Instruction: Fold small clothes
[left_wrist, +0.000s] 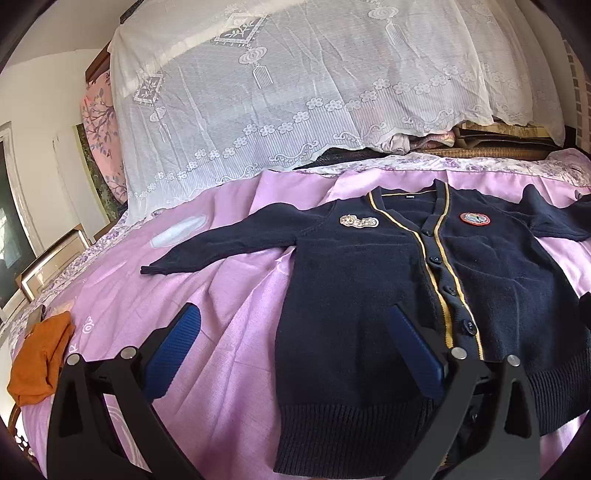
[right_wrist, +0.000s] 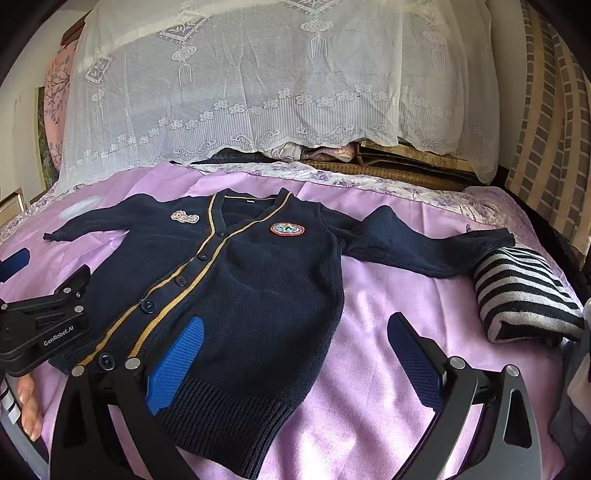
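A small navy cardigan (left_wrist: 369, 288) (right_wrist: 258, 280) with yellow trim, buttons and two chest badges lies flat, front up, sleeves spread, on a lilac bed sheet (left_wrist: 221, 288) (right_wrist: 369, 314). My left gripper (left_wrist: 295, 321) hovers open above the cardigan's lower left edge, nothing between its blue pads. My right gripper (right_wrist: 295, 328) stands open over the lower right hem, one finger (right_wrist: 177, 362) above the knit, the other above the sheet. In the right wrist view the left gripper's body (right_wrist: 44, 321) shows at the left edge, with a person's hand (right_wrist: 29, 406) below it.
A folded black-and-white striped garment (right_wrist: 524, 295) lies on the bed's right side by the sleeve cuff. An orange cloth (left_wrist: 40, 358) sits at the bed's left edge. A lace-covered pile (left_wrist: 295, 92) rises behind the bed. Picture frames (left_wrist: 48, 266) lean at left.
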